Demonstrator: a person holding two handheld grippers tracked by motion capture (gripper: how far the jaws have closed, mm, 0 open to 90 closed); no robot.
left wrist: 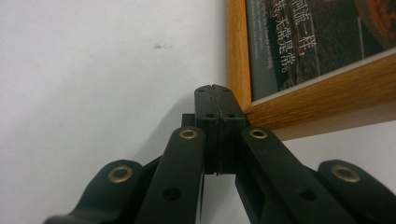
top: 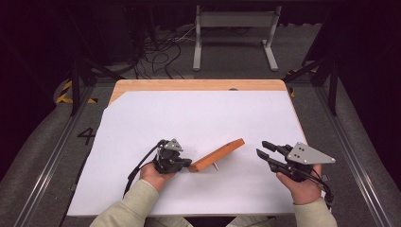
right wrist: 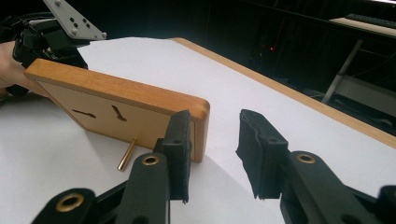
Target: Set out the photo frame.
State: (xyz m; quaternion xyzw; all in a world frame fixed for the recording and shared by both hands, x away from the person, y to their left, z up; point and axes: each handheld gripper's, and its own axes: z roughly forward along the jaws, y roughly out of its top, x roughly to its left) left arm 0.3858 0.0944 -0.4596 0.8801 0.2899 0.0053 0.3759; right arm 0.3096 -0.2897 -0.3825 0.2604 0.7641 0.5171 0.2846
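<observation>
The left gripper (top: pixel 185 164) has its jaws pressed flat together with nothing between them, as the left gripper view (left wrist: pixel 217 109) shows; its closed tip sits against the near left corner of the wooden picture frame (top: pixel 217 154), touching or all but touching the wood. The frame (left wrist: pixel 299 100) stands on its long edge on the white sheet (top: pixel 198 123) that covers the table (top: pixel 189 85), leaning back on a small brass peg (right wrist: pixel 126 155) that pokes from its rear. Its glazed front, a dark print with pale characters, faces the left gripper; its plain back, with two keyhole slots, faces the right gripper.

The right gripper (top: pixel 263 148) rests on the sheet, well to the right of the frame's far end, its jaws parted and empty. In the right gripper view (right wrist: pixel 215 154) the frame's (right wrist: pixel 121 112) rounded corner lies just ahead of the left-hand jaw, not between the pads.

The step in hand looks like steadying or nudging the frame at one end while the other hand lines up to take it. The next move probably calls for the right gripper to advance and shift sideways until the frame's end edge sits between its pads, then close, with the left tip bracing the frame so it does not tip off its peg.
</observation>
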